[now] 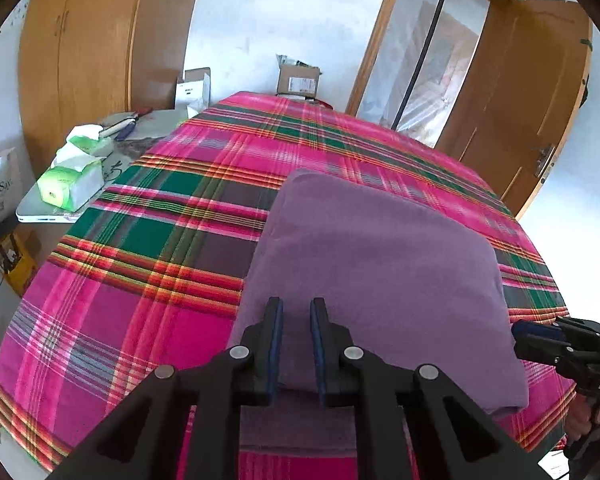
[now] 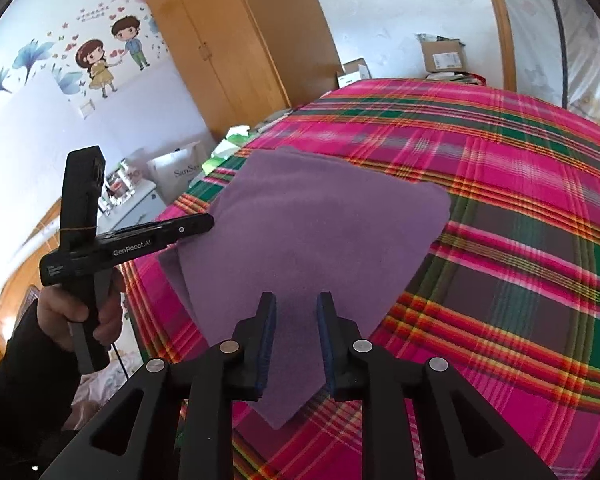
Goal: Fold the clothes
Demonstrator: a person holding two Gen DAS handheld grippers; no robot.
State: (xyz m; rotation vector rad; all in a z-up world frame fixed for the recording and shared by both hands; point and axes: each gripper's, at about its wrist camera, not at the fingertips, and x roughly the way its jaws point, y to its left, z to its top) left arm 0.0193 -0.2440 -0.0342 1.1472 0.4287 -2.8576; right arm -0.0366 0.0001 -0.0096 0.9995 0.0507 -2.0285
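Parted jaws over folded purple garment [image 1: 376,264].

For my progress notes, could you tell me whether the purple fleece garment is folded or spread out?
Folded: the purple fleece garment lies as a compact layered rectangle on the plaid bedspread, stacked edges showing.

White walls, daylight. Wooden wardrobe [image 1: 80,52] against the back wall, open wooden door [image 1: 528,96] on the right. Bed with pink-green plaid cover [image 1: 180,216]. Cartoon wall stickers [image 2: 108,56]. Low side table [image 1: 40,212] with tissue packs [image 1: 72,184]; cardboard box [image 1: 298,78] behind the bed, possibly on a shelf.
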